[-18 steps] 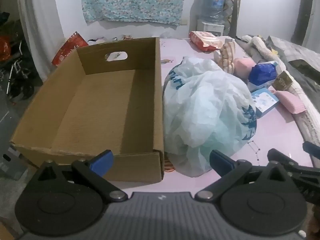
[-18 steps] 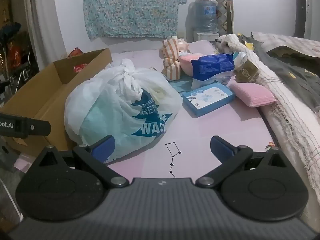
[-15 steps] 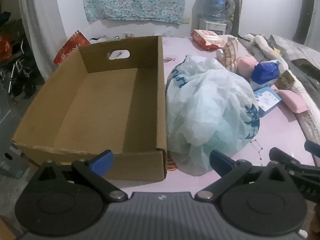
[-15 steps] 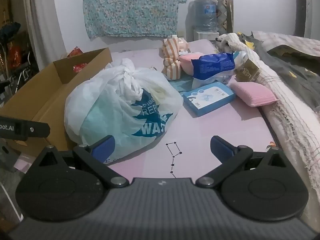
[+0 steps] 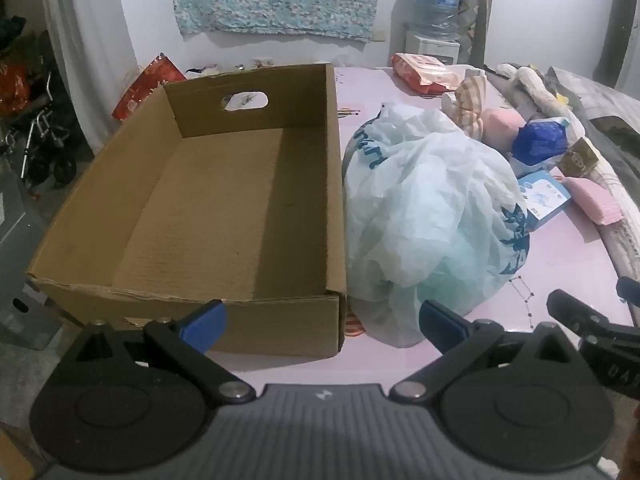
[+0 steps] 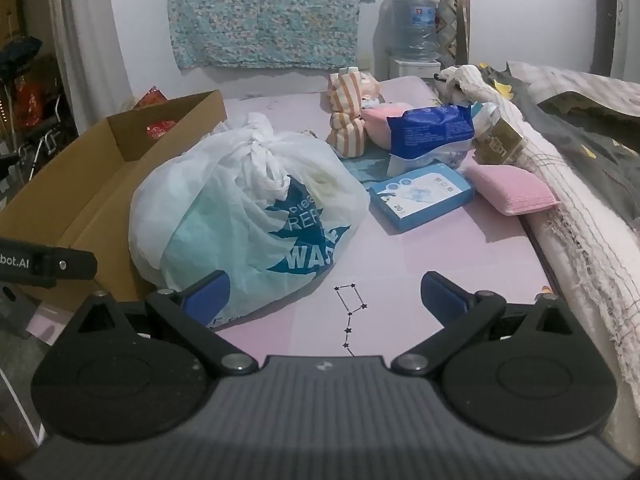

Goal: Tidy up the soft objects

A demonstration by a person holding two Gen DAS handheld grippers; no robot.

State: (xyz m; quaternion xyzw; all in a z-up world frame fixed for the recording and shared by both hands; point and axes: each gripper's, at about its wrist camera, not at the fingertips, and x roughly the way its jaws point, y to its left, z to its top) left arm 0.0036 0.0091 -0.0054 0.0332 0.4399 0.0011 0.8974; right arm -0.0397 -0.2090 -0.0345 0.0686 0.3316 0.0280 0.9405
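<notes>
Right wrist: bag ahead, outside jaws.

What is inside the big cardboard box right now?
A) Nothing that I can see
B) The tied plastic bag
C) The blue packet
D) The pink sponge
A: in the left wrist view the cardboard box shows only its bare floor, while the plastic bag sits outside against its right wall, and the pink sponge and blue packet lie farther off on the pink mat.
</notes>
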